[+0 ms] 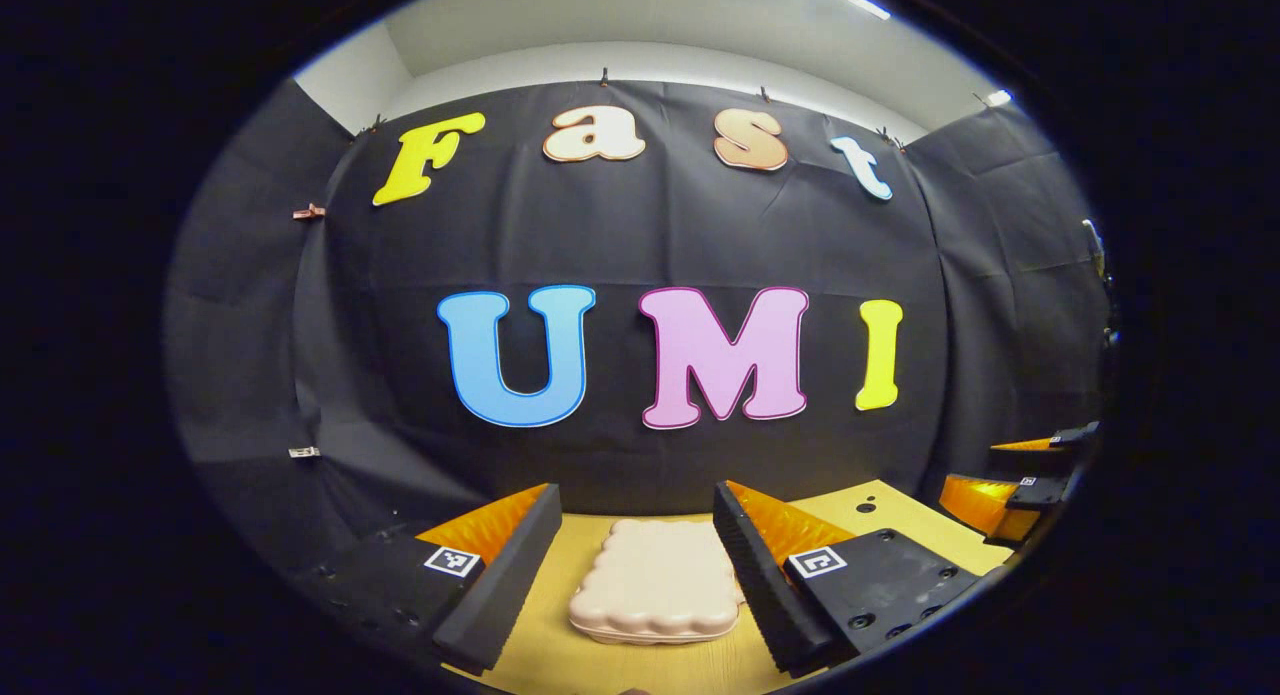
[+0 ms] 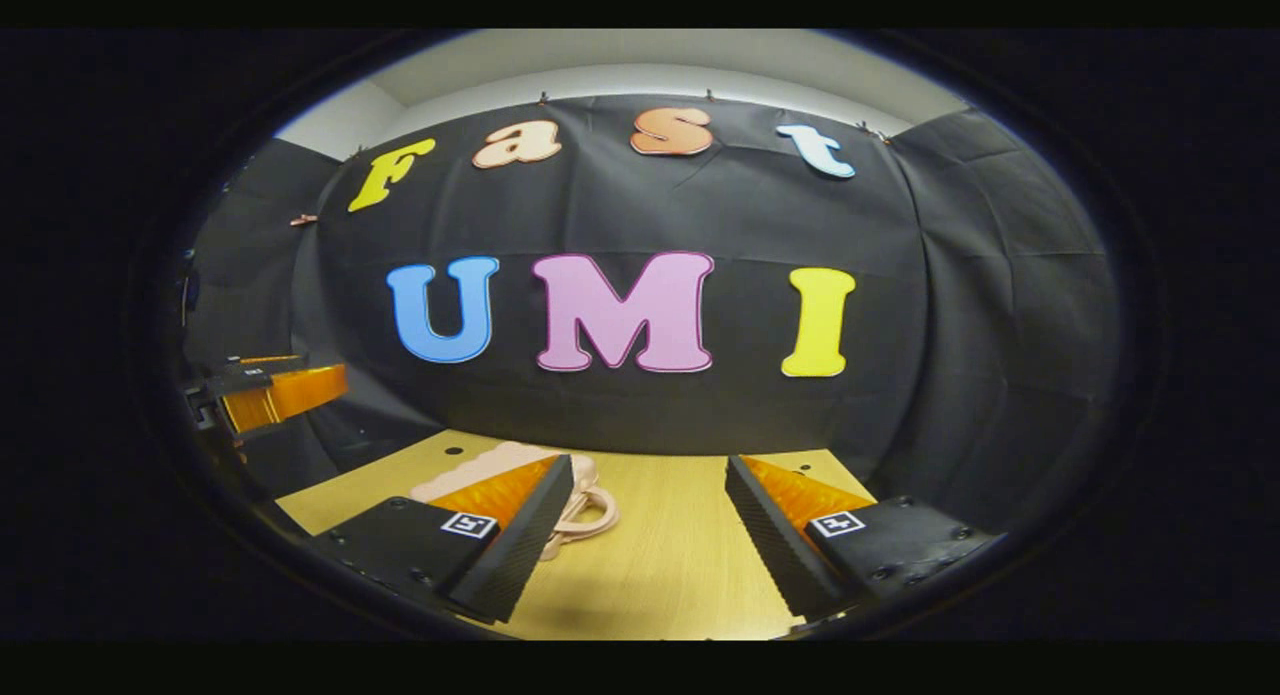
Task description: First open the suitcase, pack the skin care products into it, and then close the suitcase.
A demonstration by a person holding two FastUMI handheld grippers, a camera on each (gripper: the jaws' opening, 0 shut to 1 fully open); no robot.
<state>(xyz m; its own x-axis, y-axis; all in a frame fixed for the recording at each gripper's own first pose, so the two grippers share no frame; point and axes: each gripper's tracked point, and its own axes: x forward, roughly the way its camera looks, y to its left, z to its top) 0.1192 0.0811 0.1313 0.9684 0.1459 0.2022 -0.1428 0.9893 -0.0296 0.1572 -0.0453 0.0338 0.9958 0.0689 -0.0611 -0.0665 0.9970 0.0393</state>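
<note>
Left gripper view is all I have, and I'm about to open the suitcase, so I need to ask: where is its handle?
Observer: In the right gripper view, the suitcase has a loop handle on the side nearest the right gripper.
Operator: Is that gripper holding anything?
Observer: No. Its jaws stand open with only bare table between them.
Operator: Is the handle free to grab?
Observer: It is partly hidden behind one of that gripper's fingers. I cannot tell whether they touch.
</note>
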